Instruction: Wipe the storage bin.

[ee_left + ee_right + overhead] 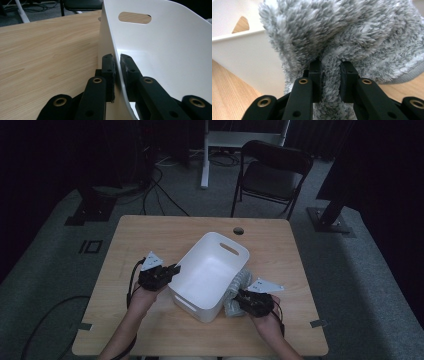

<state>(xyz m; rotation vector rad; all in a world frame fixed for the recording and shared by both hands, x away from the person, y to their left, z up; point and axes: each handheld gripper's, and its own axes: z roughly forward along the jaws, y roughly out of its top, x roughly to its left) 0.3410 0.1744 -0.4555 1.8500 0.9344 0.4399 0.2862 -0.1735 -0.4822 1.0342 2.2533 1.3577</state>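
Two grippers: left gripper point(117, 67) fingers clamp bin point(212, 270) wall, right gripper point(330, 75) fingers clamp towel point(352, 37); wooden table point(150, 235), dark room.

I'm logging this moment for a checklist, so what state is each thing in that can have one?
White bin: upright on the table, nothing inside, left wall clamped.
Grey fluffy towel: bunched, outside the bin at its right side, pinched.
Left gripper: shut on the bin's wall.
Right gripper: shut on the towel.
Folding chair: unfolded, unoccupied.
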